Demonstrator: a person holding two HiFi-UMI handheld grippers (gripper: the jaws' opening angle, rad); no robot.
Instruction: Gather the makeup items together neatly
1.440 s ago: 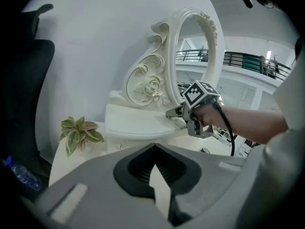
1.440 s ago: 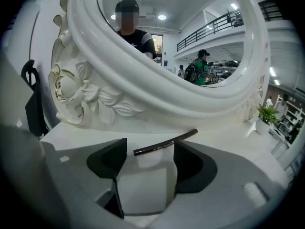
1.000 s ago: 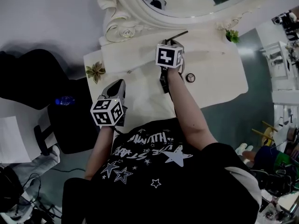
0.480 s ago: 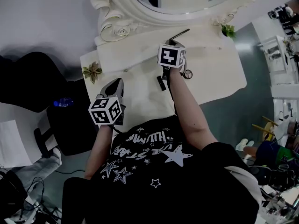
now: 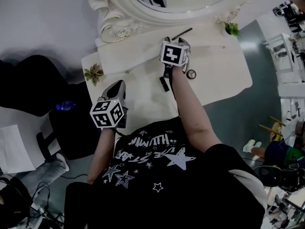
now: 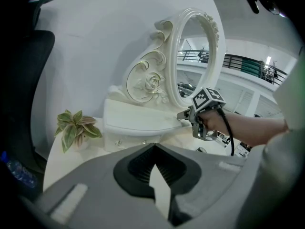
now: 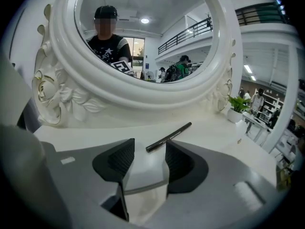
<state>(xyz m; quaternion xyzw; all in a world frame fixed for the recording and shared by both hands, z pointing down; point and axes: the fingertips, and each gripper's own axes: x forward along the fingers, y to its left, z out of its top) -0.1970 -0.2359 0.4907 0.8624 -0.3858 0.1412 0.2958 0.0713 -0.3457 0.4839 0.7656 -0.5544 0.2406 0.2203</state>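
A thin black makeup pencil point(image 5: 182, 33) point(image 7: 169, 136) lies slanted on the raised white shelf below the mirror. My right gripper point(image 5: 175, 41) point(image 7: 148, 149) is open just behind the pencil's near end, nothing between its pads. Behind that hand, a short black tube point(image 5: 164, 83) and a small round compact point(image 5: 191, 74) lie on the white table point(image 5: 224, 75). My left gripper point(image 5: 121, 84) point(image 6: 153, 147) hovers shut and empty over the table's left part, away from all items. The left gripper view shows the right gripper point(image 6: 187, 114) at the shelf.
A big ornate white mirror point(image 5: 143, 13) point(image 7: 143, 94) stands at the table's back. A small potted plant point(image 5: 96, 73) point(image 6: 76, 128) sits at the left corner, another plant point(image 5: 232, 28) point(image 7: 237, 106) at the right. A black chair point(image 5: 71, 128) is left of the table.
Almost nothing differs. The right gripper has edged slightly toward the pencil and stays open. The left gripper holds its place.
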